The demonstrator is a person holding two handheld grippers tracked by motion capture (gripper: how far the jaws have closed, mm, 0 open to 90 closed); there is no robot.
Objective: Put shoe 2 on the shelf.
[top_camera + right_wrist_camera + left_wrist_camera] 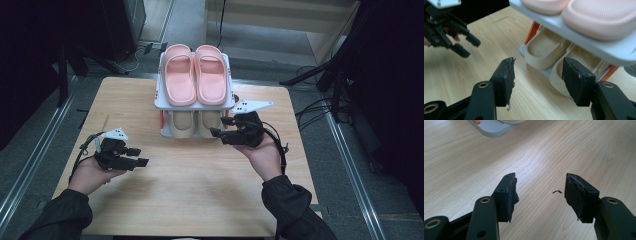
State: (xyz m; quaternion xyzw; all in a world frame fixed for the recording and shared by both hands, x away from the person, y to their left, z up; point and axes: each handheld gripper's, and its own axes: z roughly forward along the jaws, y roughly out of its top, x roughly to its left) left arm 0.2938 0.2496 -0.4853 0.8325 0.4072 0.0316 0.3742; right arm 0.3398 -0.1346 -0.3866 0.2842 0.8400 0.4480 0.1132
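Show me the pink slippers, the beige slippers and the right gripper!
pink slippers (195, 75): high view, inner edge of the left one.
beige slippers (544, 53): right gripper view, footbed.
right gripper (222, 127): high view, between its fingertips.

Wooden table (190, 200), shoe rack (162, 100) on it.
Rack stands at the table's far edge, centred; a small dark scrap (557, 192) lies nearer than the rack.

Pair of beige slippers (195, 123), soft moulded slides with rounded heels, lying side by side on the lower shelf of a small two-tier shoe rack (160, 102) at the 12 o'clock edge of the wooden table (190, 190). Heels facing 6 o'clock, poking slightly past the shelf front. Upright on their soles, touching or nearly touching each other. Mostly shaded beneath the upper shelf, so toe ends hidden.
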